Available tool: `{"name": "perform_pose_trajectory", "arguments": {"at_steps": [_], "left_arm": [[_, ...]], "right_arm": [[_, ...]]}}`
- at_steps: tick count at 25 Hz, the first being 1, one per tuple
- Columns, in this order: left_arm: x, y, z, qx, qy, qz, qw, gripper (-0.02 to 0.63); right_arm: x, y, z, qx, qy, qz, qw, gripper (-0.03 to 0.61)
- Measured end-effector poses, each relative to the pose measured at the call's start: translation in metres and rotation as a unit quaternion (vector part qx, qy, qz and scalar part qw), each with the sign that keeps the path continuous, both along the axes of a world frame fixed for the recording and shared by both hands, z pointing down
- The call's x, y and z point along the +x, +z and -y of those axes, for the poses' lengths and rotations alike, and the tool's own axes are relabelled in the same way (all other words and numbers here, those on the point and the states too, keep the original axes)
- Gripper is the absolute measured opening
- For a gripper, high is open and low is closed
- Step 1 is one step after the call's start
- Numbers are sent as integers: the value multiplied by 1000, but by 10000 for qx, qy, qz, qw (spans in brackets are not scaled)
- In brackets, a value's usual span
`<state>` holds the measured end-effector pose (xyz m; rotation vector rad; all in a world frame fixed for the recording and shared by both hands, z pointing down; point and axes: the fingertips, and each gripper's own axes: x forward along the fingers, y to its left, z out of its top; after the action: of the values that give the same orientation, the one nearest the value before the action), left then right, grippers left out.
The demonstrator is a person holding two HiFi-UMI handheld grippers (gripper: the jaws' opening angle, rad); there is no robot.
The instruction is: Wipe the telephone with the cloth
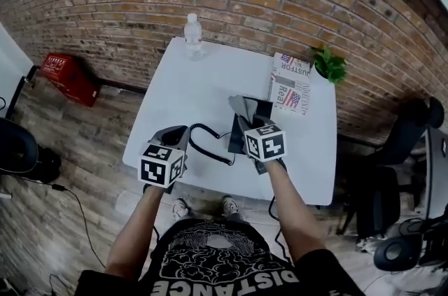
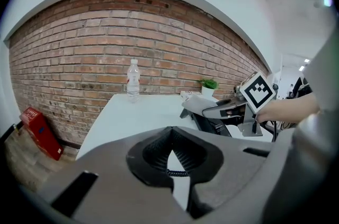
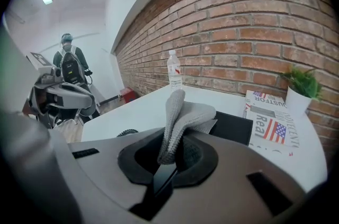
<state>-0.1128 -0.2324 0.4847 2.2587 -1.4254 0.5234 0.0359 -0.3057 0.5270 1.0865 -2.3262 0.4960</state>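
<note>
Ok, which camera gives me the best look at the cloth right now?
The right gripper view: the grey cloth fills the middle, pinched between the jaws of the right gripper. The head view shows it small and bunched above that gripper's marker cube. The left gripper view catches it side-on, at the right.

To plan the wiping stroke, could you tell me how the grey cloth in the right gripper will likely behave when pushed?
Probably floppy: the cloth folds over and droops above the right gripper, which pinches it. Its ribbed, knitted-looking surface suggests it is light and not slippery. Pushed against the telephone, it would likely bunch rather than stay flat.
</note>
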Motion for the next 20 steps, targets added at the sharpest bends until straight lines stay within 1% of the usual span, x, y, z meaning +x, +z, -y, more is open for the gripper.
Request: {"name": "perform_pose_trajectory", "arguments": {"at_steps": [4, 8, 13, 20], "left_arm": [[-3, 2, 0, 4, 168, -37, 9999, 6], [-1, 2, 0, -18, 386, -162, 9991, 6], [1, 3, -2, 15, 661, -194, 9976, 6], [-5, 8, -9, 13, 1007, -194, 9947, 6]], "right_arm": [[0, 6, -12, -72, 158, -25, 9998, 11], [-2, 10, -24, -149, 328, -27, 9993, 11], [0, 18, -44, -252, 595, -4, 9979, 11], [-7, 33, -68, -369, 800, -80, 9961, 11]]}}
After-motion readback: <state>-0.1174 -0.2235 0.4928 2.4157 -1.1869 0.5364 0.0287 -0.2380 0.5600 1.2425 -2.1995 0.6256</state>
